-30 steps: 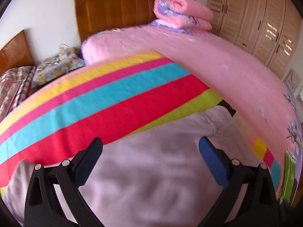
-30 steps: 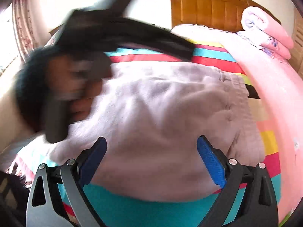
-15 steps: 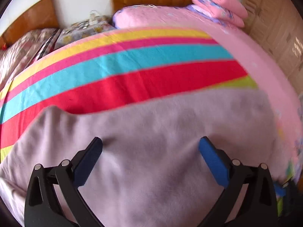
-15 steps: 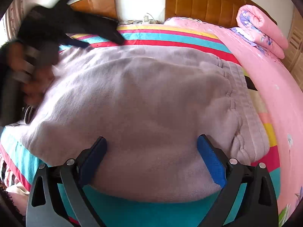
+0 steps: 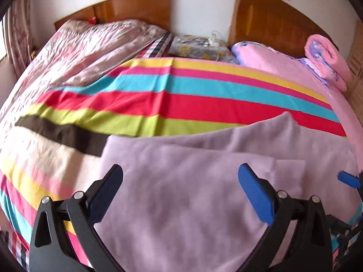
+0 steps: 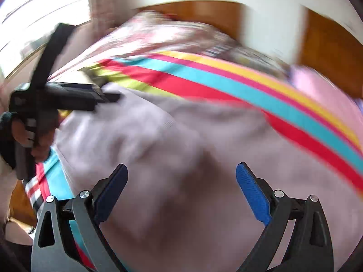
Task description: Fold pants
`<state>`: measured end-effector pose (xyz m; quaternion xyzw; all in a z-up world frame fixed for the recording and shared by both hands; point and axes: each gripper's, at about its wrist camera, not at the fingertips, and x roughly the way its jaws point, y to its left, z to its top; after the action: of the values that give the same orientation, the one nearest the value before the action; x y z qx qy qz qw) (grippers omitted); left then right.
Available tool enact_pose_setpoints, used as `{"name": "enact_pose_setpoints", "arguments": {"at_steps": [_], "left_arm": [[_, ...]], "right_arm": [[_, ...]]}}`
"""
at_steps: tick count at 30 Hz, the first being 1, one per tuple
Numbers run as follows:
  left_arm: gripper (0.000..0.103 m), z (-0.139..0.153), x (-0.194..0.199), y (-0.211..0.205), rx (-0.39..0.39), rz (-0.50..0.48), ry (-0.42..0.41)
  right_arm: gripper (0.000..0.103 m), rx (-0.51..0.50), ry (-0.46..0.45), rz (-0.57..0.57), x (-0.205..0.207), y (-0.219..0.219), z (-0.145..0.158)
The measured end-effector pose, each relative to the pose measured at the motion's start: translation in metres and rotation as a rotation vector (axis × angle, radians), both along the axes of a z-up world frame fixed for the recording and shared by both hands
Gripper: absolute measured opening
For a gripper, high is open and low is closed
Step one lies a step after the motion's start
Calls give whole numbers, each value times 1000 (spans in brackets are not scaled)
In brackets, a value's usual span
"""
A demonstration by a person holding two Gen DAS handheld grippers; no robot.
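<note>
**Both grippers wide open over the lilac pants**

Here's the left gripper (image 5: 180,190), fingers spread wide with nothing between them, poised over the pants (image 5: 204,181). The lilac fleece pants lie flat across the near part of the striped bedspread (image 5: 181,95), one layer folded over another, with a peak of fabric rising at the far right against the red stripe. At the right edge of the left wrist view, a blue fingertip of the other tool pokes in just above the cloth.

Over to the right wrist view, blurred with motion: the right gripper (image 6: 181,189) is wide open too, jaws holding nothing, the pants (image 6: 181,147) filling the frame beneath it. Whether either tool's fingers touch the cloth, I cannot tell. Far left in this view, the left gripper (image 6: 68,97) appears from the side in the person's hand (image 6: 34,136), its tip at the far left edge of the pants.

Beyond the stripes: a floral quilt (image 5: 90,43) on the far left, a pink sheet (image 5: 283,61) on the far right with a rolled pink blanket (image 5: 326,61) on it, and wooden headboards (image 5: 272,20) against the wall.
</note>
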<state>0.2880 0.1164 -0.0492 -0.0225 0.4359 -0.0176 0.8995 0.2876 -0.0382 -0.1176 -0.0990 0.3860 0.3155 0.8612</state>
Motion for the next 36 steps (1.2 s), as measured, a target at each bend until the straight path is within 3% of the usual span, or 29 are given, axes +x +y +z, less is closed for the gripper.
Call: {"name": "enact_pose_setpoints", "arguments": {"at_steps": [4,5,7,10,11,14,16,19,21,24,27,29,30,31,33,36], "left_arm": [[102,-14,22,8,98,15,19],[102,-20,27,11,124,21,16],[102,-32,39,15,183,58,59],[102,-39,48,31,110,75,108],[102,-35,47,33,119,82,106],[102,-17,44,41,64,96,25],[102,-13,56,37,39,78,13],[102,-34,80,22,91,31,104],[102,-43,84,15,160,16,102],[102,-39,84,23,124,26,108],[101,-28,76,30,96,51,64],[101,-25,75,33,56,59,59],[101,-27,77,32,68,60,64],[101,-34,80,28,104,63,84],[102,-46,85,30,139,84,101],[102,-49,90,47,54,111,114]], "right_arm": [[93,-13,147,74,63,36,-24],[95,-57,159,81,75,40,-37],[97,-53,150,125,79,38,-36],[97,-98,151,99,75,32,-27],[97,-94,131,117,72,32,-21],[97,-57,115,182,71,45,-16],[97,-71,103,229,70,59,-20],[99,-112,113,287,77,75,-35],[98,-86,145,297,84,67,-33],[98,-56,152,182,95,41,-24],[99,17,153,145,104,29,-18],[99,-70,150,74,117,26,-30],[99,-60,181,60,122,19,-36],[99,27,185,59,125,6,-33],[98,88,210,29,129,-11,-33],[98,132,214,-71,131,-43,-31]]}}
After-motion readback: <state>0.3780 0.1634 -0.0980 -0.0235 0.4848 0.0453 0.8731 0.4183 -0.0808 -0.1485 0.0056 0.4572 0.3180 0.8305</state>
